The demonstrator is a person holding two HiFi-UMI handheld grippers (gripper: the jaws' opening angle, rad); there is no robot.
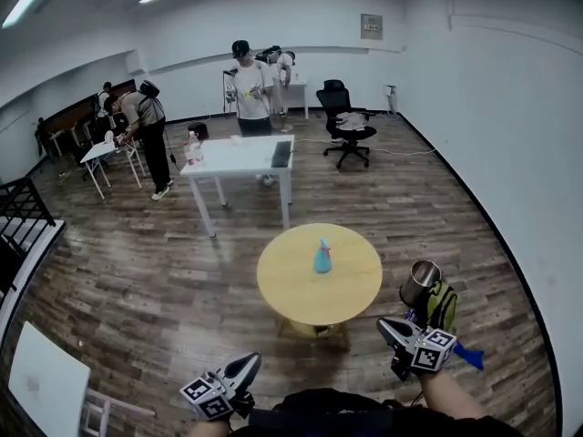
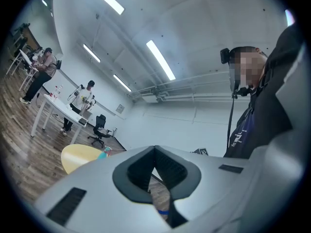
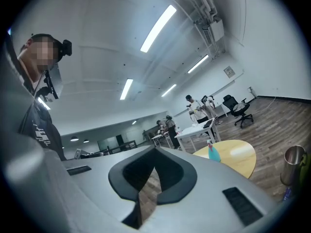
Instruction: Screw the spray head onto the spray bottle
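The spray bottle (image 1: pixel 322 257) is standing upright near the middle of the round yellow table (image 1: pixel 278 291). The left gripper (image 1: pixel 248 364) and right gripper (image 1: pixel 388 328) are hovering on the near side, well apart from the table. Both are keeping their jaws fully together, holding nothing.

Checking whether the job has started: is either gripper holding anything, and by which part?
Nothing is held. The left gripper and the right gripper are both shut and empty; the spray bottle stands untouched on the round table.
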